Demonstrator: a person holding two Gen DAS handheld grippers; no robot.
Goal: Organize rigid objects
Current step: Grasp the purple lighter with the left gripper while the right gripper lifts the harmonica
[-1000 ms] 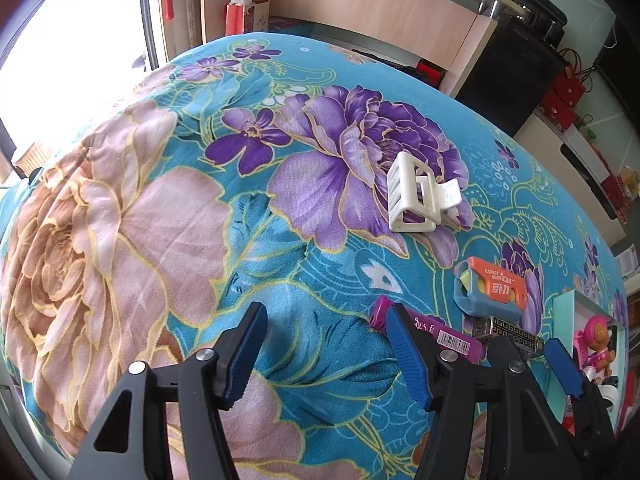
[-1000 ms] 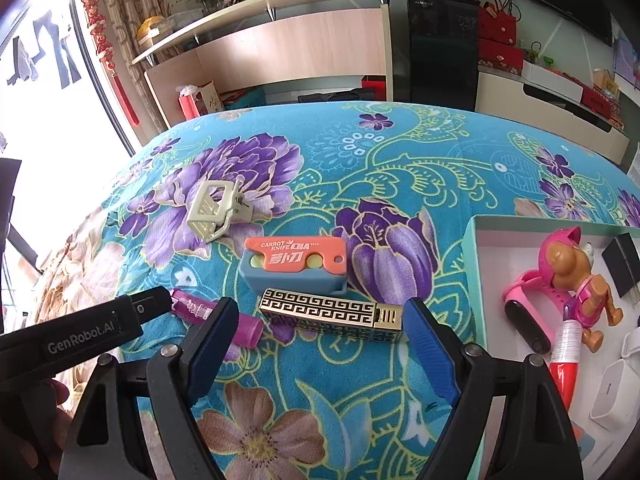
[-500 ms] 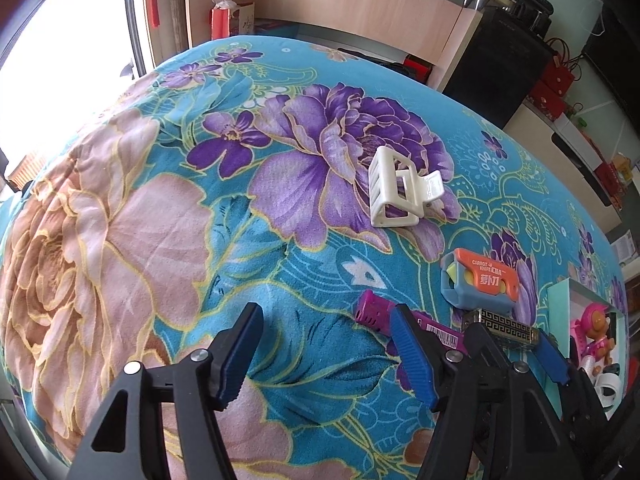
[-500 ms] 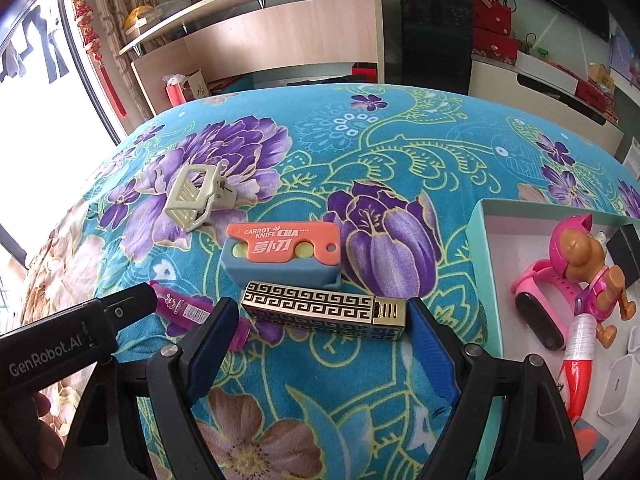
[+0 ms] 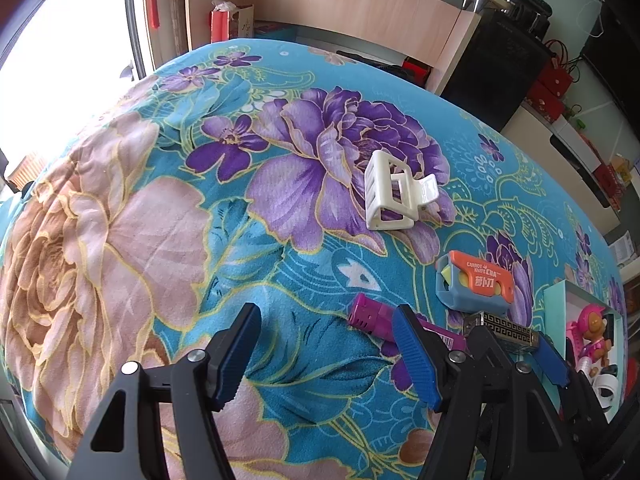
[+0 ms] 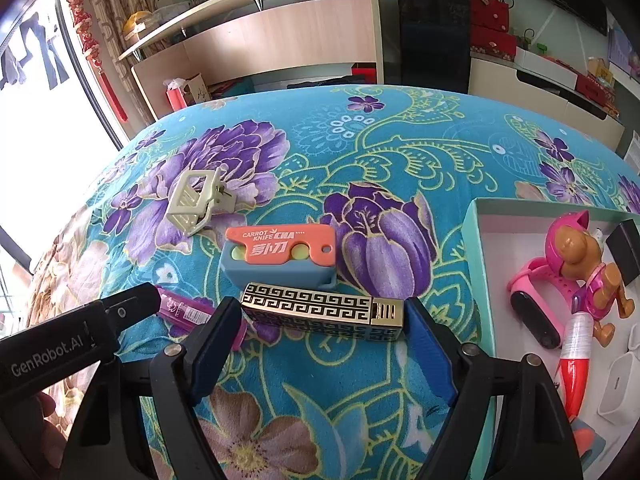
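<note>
A gold patterned lighter [image 6: 324, 316] lies on the floral blanket between the open fingers of my right gripper [image 6: 320, 344]; it also shows in the left wrist view [image 5: 506, 330]. Behind it sits an orange-and-blue carrot knife toy [image 6: 280, 258] [image 5: 474, 282]. A white hair claw clip [image 6: 194, 204] [image 5: 394, 196] lies farther back. A magenta tube [image 5: 376, 318] [image 6: 186, 310] lies at the right finger of my open, empty left gripper [image 5: 324, 352].
A teal-rimmed box [image 6: 478, 248] at the right holds a pink pup figure [image 6: 580, 256], a pink watch, a red-tipped pen and white chargers. Shelving and a black cabinet stand beyond the blanket's far edge.
My right gripper has moved forward so its open fingers now flank the gold lighter. My left gripper has shifted slightly; the objects have not moved.
</note>
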